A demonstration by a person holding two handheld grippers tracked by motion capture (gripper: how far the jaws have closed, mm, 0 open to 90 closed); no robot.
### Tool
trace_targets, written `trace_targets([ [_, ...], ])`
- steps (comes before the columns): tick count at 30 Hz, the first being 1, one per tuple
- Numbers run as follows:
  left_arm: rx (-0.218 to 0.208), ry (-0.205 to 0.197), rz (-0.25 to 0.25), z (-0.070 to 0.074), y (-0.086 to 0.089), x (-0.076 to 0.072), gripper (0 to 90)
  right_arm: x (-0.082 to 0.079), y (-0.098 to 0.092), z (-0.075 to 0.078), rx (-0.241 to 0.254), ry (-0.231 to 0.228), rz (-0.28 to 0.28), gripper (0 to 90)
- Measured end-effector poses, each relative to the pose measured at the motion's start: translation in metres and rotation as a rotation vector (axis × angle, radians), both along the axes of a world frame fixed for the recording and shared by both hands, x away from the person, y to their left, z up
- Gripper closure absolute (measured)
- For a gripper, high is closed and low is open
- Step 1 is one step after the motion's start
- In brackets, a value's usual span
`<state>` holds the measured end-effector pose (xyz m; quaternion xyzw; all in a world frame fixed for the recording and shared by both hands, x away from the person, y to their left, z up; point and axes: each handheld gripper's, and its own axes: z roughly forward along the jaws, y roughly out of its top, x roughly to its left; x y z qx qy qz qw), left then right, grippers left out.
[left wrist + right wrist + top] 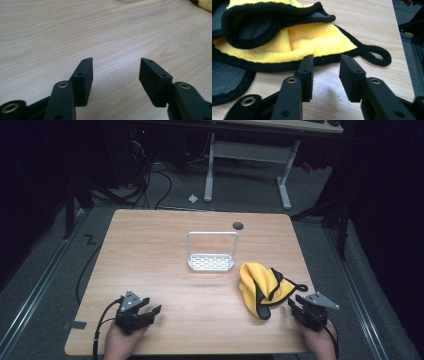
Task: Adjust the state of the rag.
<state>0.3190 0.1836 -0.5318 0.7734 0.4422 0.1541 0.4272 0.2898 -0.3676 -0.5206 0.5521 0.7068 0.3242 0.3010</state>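
On the light wooden table [165, 255], the crumpled yellow microfibre cloth with black trim [260, 287] lay near the right edge; the right gripper [325, 58], jaws apart and empty, should have advanced squarely onto the black hem before closing, while the left gripper [116, 61] waited open.

A light wooden table [150, 250] fills the middle of the frame. A white rack [211, 262] stands at its centre, and a crumpled yellow cloth [257, 285] lies lower right.

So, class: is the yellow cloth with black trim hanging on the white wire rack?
No, the yellow cloth lies crumpled on the table, apart from the rack.
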Motion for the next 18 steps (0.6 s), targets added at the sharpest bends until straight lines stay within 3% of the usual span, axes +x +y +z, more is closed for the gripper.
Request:
trace_targets([
  [1, -0.009, 0.024, 0.008, 0.0, 0.005, 0.004, 47.8, 0.001, 0.0, 0.0, -0.002, -0.006, -0.001, 66.3],
  [3, -0.023, 0.0, 0.004, 0.004, 0.011, 0.009, 46.9, 0.002, 0.001, 0.003, 0.005, -0.015, -0.019, 67.3],
  [10, -0.052, 0.005, 0.011, -0.001, 0.018, 0.011, 44.8, 0.0, -0.004, 0.002, 0.029, 0.002, -0.038, 72.3],
  [14, -0.096, 0.013, 0.007, -0.003, 0.022, 0.009, 47.0, 0.0, -0.002, 0.005, 0.03, -0.017, -0.025, 77.9],
  [18, -0.094, 0.02, 0.015, -0.003, 0.021, 0.01, 49.7, 0.0, 0.002, 0.007, 0.024, -0.028, 0.0, 82.2],
])
